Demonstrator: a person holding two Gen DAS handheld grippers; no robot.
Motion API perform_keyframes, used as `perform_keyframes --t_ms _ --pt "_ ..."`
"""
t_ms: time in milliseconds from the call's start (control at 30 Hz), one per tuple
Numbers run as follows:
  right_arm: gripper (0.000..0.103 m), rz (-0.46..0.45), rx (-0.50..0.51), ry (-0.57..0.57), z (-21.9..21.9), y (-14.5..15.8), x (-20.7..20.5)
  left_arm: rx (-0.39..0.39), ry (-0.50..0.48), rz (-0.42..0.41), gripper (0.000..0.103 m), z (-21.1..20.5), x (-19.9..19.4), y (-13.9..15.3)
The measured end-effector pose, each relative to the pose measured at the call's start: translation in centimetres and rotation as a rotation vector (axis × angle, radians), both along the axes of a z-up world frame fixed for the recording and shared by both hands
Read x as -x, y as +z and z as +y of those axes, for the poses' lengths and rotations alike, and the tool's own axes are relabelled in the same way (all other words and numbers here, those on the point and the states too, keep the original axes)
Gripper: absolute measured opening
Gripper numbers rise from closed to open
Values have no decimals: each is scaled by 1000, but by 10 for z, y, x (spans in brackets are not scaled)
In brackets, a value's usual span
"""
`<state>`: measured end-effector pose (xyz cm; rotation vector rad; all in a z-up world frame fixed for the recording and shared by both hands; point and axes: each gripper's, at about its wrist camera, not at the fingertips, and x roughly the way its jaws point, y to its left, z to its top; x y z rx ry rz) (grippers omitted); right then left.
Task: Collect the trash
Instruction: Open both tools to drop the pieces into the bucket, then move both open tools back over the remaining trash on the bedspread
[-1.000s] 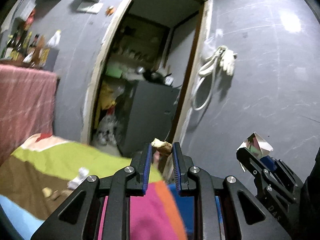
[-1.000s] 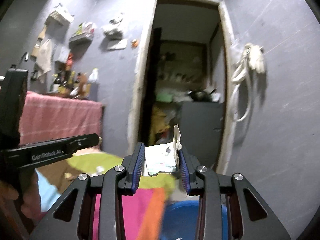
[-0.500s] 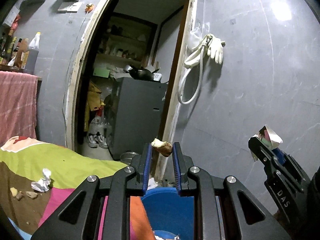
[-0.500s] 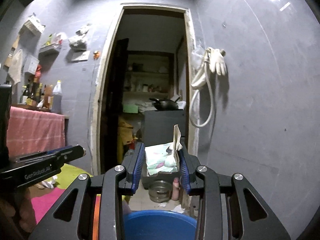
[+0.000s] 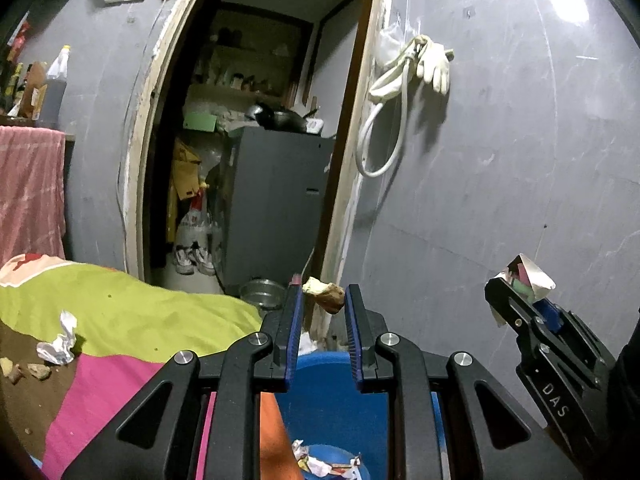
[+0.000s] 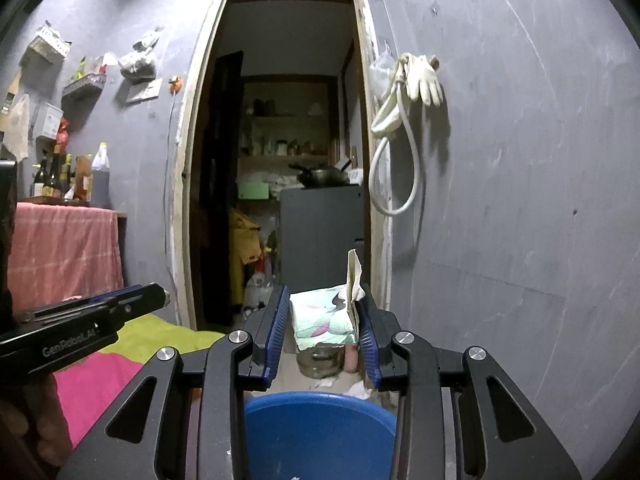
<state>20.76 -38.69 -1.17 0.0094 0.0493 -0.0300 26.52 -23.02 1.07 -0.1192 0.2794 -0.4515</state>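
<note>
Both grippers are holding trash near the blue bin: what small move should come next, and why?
Probably open the left gripper to drop its brown scrap. The blue bin sits just below and ahead of its fingers, with trash already inside. The right gripper, shut on a folded wrapper, looks a little short of the bin.

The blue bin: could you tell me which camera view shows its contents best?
The left wrist view: it looks down into the blue bin, showing crumpled trash at the bottom. The right wrist view shows only its rim and bare inner wall.
</note>
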Motion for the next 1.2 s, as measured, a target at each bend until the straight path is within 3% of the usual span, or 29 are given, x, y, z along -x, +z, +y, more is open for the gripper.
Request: perform_keyframes --t_ms 600,800,900,967,1100,1200 --pt "33 129 -57 15 -17 -23 -27 8 -36 197 17 -4 -40 -34" --pt "38 152 -56 19 -17 -27 -30 25 -36 254 18 0 -48 -39" --pt "44 150 -61 16 -19 -27 -30 23 -36 262 23 3 -51 -37" --pt "50 143 -63 14 -19 -25 -29 29 -34 258 31 5 -49 -35" --pt "56 126 -64 6 -19 -20 -25 38 -21 251 36 14 -46 -28" --pt "71 105 -73 -2 -18 -14 -18 54 -2 243 46 23 -42 -21"
